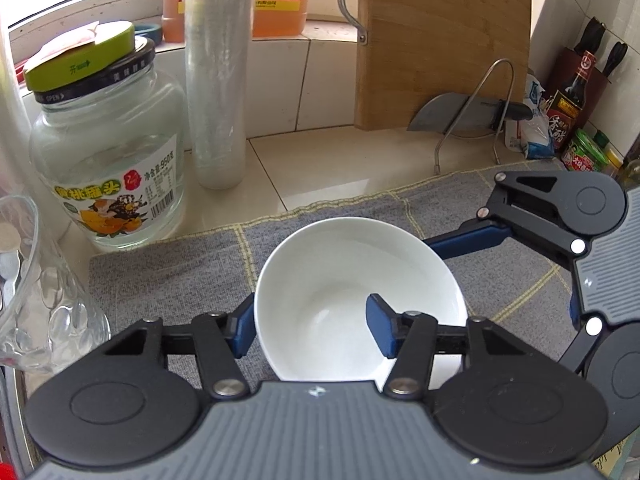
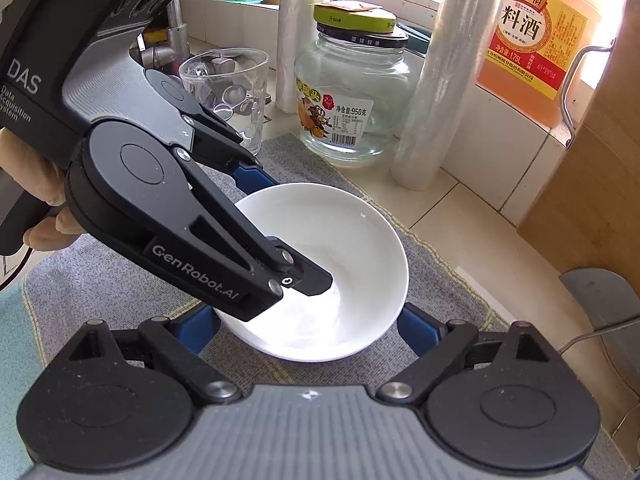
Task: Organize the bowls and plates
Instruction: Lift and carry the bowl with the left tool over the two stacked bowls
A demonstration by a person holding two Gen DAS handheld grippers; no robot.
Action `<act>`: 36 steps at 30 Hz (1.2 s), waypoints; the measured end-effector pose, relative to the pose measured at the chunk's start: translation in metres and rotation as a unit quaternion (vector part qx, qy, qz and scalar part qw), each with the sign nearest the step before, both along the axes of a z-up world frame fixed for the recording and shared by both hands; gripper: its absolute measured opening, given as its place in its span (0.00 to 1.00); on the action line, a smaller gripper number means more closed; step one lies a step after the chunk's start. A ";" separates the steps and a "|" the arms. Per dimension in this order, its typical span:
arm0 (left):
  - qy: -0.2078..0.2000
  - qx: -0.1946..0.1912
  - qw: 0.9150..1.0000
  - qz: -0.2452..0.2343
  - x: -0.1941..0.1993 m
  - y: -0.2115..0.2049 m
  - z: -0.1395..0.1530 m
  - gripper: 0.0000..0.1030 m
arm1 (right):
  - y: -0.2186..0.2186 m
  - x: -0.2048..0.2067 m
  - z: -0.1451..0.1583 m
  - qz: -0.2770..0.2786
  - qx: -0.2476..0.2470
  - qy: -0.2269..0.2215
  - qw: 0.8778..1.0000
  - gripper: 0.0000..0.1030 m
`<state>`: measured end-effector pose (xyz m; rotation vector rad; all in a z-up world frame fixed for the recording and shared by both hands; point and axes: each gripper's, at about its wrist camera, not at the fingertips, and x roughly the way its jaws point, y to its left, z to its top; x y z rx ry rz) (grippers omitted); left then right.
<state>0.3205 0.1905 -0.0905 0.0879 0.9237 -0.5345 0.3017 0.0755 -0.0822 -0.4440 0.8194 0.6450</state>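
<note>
Left of centre, the left hand-held gripper [image 1: 312,330] straddles the white bowl's [image 1: 344,280] near rim, one pad inside, not visibly clamped. The bowl sits mid-frame on the grey mat [image 1: 160,276]. At right, the right hand-held gripper [image 2: 310,326] spreads wide around it. Organizing looks barely begun.

The round white bowl [image 1: 352,280] looks like glazed ceramic, smooth and glossy; under it lies a grey woven cloth mat [image 1: 168,276], rough and matt, on a pale tiled tabletop [image 1: 340,168] with a soft sheen. The left hand-held gripper [image 1: 312,332] is matt black plastic with ribbed grey casing and bright metal pins; the clear jar [image 1: 108,164] is shiny glass with a paper label; the upright cutting board [image 1: 440,40] is smooth wood.
</note>
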 end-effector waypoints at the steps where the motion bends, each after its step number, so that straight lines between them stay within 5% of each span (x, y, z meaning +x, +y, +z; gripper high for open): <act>1: -0.001 0.001 1.000 0.000 0.000 -0.001 0.000 0.52 | 0.000 0.000 0.000 0.000 0.001 0.001 1.000 0.94; 16: -0.003 0.005 1.000 -0.008 -0.008 -0.003 0.008 0.52 | -0.002 -0.004 0.008 -0.004 0.008 0.011 1.000 0.94; 36: -0.023 0.007 0.999 -0.035 -0.061 -0.035 0.050 0.52 | -0.033 -0.061 0.047 -0.005 0.009 -0.004 1.000 0.94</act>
